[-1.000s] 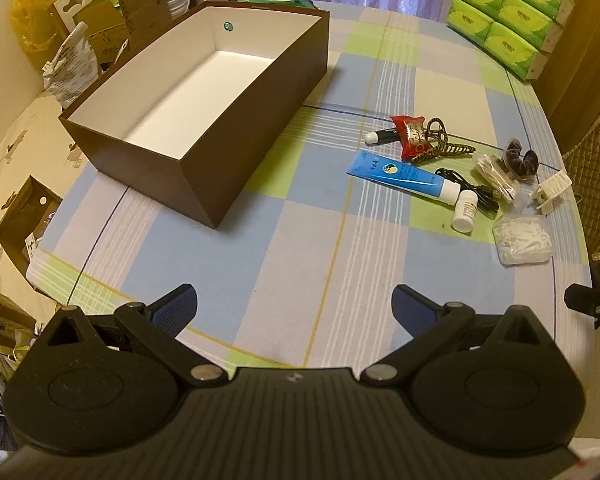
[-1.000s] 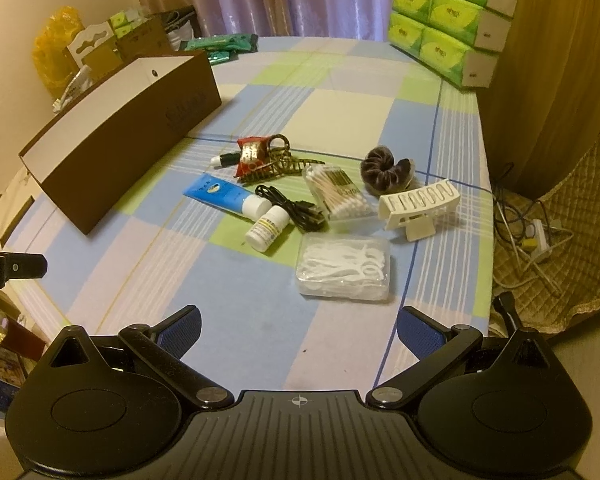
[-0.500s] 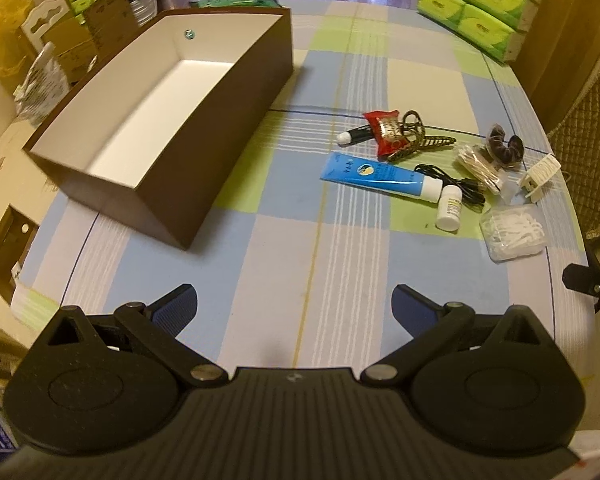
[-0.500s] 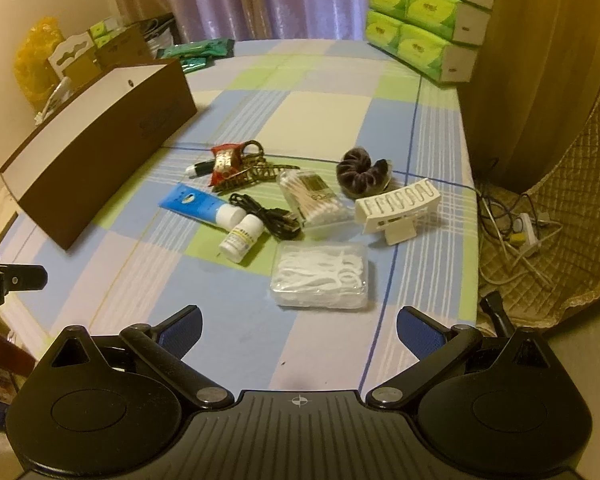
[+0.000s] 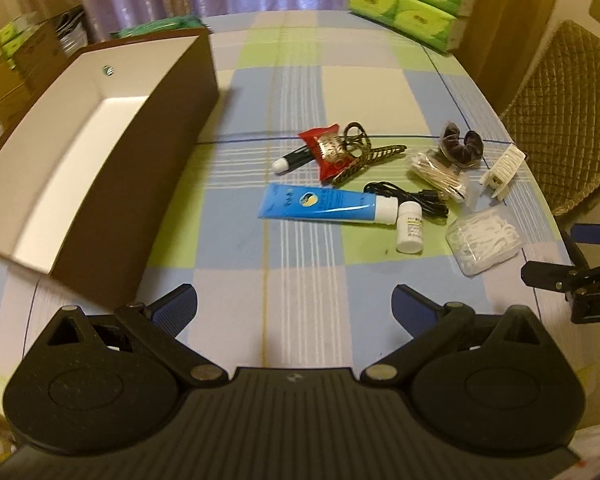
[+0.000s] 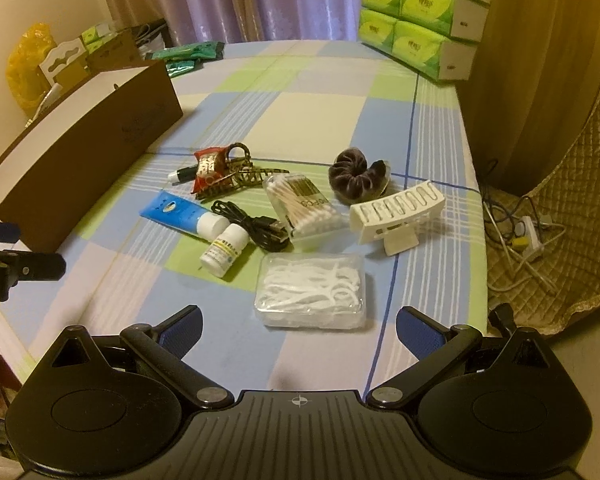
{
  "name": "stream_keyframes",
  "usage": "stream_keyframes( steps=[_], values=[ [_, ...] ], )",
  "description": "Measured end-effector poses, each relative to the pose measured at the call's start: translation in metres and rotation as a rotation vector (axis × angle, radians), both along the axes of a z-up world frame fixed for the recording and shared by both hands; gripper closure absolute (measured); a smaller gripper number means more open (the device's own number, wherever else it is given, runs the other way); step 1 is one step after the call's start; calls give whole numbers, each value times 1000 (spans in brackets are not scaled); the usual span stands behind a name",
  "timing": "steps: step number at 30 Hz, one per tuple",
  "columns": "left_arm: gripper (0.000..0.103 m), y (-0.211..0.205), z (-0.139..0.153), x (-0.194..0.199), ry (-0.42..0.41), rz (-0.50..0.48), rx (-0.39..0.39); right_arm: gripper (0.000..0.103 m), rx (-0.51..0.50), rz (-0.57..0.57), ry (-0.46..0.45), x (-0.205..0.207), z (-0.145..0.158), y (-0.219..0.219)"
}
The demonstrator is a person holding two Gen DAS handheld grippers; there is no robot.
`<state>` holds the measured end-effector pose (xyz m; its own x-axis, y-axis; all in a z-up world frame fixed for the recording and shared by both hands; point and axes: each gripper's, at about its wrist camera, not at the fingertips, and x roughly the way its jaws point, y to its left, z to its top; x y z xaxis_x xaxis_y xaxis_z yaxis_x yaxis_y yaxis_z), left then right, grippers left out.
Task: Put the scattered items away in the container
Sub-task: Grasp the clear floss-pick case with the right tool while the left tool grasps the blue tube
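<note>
A brown box with a white inside (image 5: 100, 128) (image 6: 84, 152) stands empty at the table's left. Scattered to its right lie a blue tube (image 5: 324, 205) (image 6: 182, 214), a small white bottle (image 5: 410, 227) (image 6: 224, 251), a black cable (image 6: 252, 224), a red packet on a bronze hair claw (image 5: 340, 152) (image 6: 220, 172), a cotton swab pack (image 6: 300, 200), a dark scrunchie (image 6: 358, 176), a white hair claw (image 6: 398, 212) and a clear floss pick box (image 5: 485, 239) (image 6: 310, 290). My left gripper (image 5: 294, 308) is open near the table's front. My right gripper (image 6: 298, 326) is open just short of the floss box.
Green tissue packs (image 6: 420, 12) are stacked at the far right corner. Green packets (image 6: 188, 54) lie at the far edge. Cardboard boxes and a yellow bag (image 6: 32, 64) crowd the left side. A power strip with cables (image 6: 528, 236) lies on the floor to the right.
Both grippers have moved forward and turned right towards the pile of items, which looks larger now. Their jaws stay wide apart and nothing on the table has moved.
</note>
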<state>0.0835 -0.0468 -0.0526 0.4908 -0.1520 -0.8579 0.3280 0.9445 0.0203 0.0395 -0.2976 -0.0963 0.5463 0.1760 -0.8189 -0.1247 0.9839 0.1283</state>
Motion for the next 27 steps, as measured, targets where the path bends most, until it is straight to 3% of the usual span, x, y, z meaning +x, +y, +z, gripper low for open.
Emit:
stream_keyframes(
  steps=[16, 24, 27],
  values=[
    [2, -29, -32, 45, -33, -189, -16, 9, -23, -14, 28, 33, -42, 5],
    [5, -43, -49, 60, -21, -295, 48, 10, -41, -17, 41, 44, -58, 8],
    [7, -49, -54, 65, -21, -350, 80, 18, -56, -6, 50, 46, -63, 10]
  ],
)
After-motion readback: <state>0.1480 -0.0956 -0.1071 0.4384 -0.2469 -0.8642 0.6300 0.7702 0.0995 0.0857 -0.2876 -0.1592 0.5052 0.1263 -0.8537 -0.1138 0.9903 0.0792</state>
